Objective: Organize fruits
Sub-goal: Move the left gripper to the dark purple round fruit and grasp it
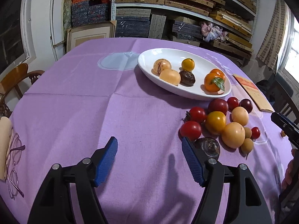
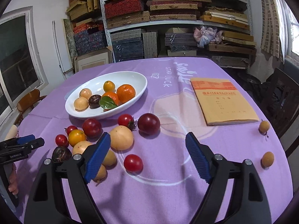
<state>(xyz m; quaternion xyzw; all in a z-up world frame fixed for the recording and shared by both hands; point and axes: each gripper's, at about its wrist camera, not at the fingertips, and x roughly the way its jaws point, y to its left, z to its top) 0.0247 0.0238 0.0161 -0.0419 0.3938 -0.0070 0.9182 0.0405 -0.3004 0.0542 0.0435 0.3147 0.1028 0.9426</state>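
Both hand-held grippers, left [image 1: 149, 160] and right [image 2: 147, 155], hang wide and empty, the loose fruit [image 2: 121, 137] crowding just ahead of them, so a careless reach could roll pieces off the worktop [image 2: 168, 196].

My left gripper [image 1: 149, 149] points fwd and down, jaws apart w/ nothing between the blue pads [image 1: 109, 156]. My right gripper [image 2: 147, 145] is angled down too, jaws spread wide, also empty. In the right wrist view the left gripper shows at 9 o'clock, my fingers [image 2: 13, 179] wrapped on its handle. In the left wrist view the right gripper's tip pokes in at 3 o'clock.
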